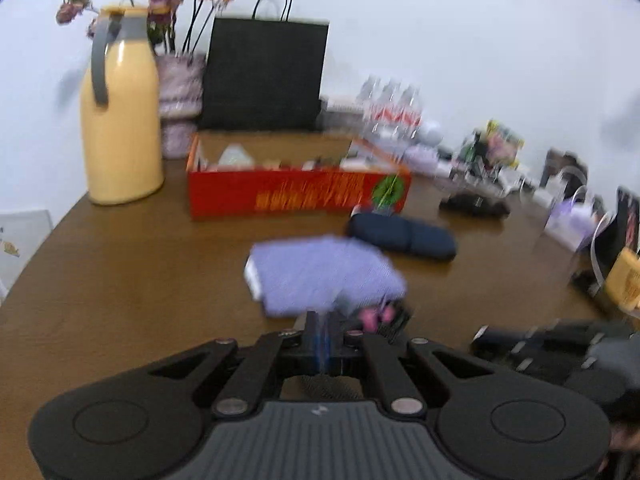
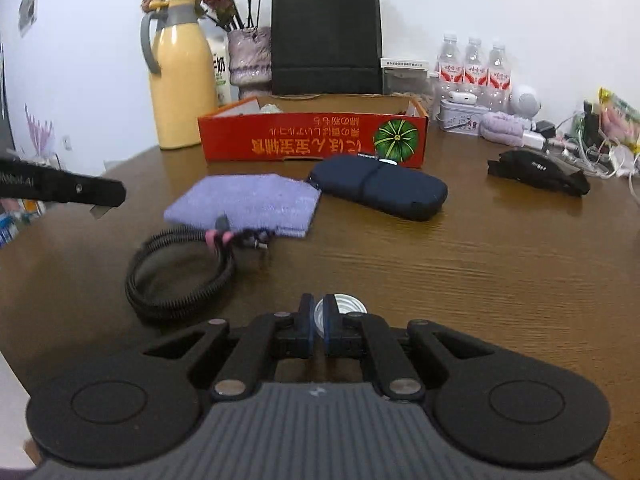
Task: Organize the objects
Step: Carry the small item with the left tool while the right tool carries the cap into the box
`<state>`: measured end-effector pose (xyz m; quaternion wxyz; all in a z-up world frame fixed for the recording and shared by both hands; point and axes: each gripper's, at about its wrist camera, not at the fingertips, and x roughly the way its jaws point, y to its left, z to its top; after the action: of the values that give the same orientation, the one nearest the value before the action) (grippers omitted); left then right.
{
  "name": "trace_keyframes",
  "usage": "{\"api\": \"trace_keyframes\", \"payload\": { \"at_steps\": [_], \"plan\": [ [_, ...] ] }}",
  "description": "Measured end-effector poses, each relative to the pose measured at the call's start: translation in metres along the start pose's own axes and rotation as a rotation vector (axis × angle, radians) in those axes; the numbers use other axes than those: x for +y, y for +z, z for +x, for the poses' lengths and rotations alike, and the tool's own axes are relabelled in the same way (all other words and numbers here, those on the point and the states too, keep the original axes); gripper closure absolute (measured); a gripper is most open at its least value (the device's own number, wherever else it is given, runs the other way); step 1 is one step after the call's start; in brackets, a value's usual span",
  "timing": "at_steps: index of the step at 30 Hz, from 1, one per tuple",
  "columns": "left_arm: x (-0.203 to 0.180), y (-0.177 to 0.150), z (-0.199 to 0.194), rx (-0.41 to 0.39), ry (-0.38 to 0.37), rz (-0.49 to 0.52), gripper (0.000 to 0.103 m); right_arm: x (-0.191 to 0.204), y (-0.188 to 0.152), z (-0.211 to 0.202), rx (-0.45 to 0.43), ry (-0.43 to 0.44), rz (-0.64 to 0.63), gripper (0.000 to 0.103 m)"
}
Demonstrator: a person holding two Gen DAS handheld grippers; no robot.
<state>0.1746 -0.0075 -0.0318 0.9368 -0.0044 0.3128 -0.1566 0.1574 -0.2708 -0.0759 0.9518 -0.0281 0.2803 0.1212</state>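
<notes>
My right gripper [image 2: 319, 309] is shut on a small round silver lid [image 2: 349, 305], held low over the brown table [image 2: 480, 280]. Just ahead to its left lies a coiled black cable [image 2: 180, 272] with a pink tie, touching a folded purple cloth [image 2: 248, 204]. A navy zip case [image 2: 380, 188] lies beside the cloth, in front of an open red cardboard box [image 2: 312, 140]. My left gripper [image 1: 323, 318] is shut, with nothing visible between its blue pads, close to the purple cloth [image 1: 324, 276]. The left wrist view is blurred. It also shows the red box [image 1: 296, 196] and the navy case [image 1: 400, 236].
A yellow jug [image 2: 182, 80], a vase of dried flowers [image 2: 250, 56] and a black paper bag [image 2: 326, 40] stand against the wall. Water bottles [image 2: 474, 64], a tin, chargers and a black pouch [image 2: 536, 170] crowd the right. The left gripper [image 2: 120, 194] reaches in from the left edge.
</notes>
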Motion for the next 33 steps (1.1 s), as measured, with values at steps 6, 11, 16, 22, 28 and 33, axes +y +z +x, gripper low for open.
{"api": "trace_keyframes", "payload": {
  "at_steps": [6, 11, 16, 22, 28, 33],
  "plan": [
    [0.013, -0.034, 0.01, 0.089, 0.053, 0.019, 0.086, -0.002, -0.005, -0.015, -0.034, -0.036, -0.024, 0.058],
    [0.013, -0.037, 0.002, 0.07, 0.072, 0.064, 0.062, -0.006, -0.009, -0.006, -0.031, -0.061, 0.014, 0.042],
    [0.01, -0.033, 0.015, 0.086, 0.053, 0.082, 0.066, -0.007, -0.01, 0.004, -0.002, -0.033, 0.032, 0.061],
    [-0.002, -0.028, 0.02, 0.119, 0.042, 0.125, 0.102, -0.008, -0.008, 0.005, -0.005, -0.003, 0.068, 0.074],
    [0.023, -0.01, 0.01, 0.1, 0.023, -0.014, 0.103, -0.015, 0.017, -0.005, -0.074, 0.022, 0.078, 0.074],
    [0.051, 0.066, 0.015, 0.001, -0.084, -0.056, 0.103, -0.043, 0.08, 0.005, -0.147, 0.089, 0.047, 0.074]
  ]
}}
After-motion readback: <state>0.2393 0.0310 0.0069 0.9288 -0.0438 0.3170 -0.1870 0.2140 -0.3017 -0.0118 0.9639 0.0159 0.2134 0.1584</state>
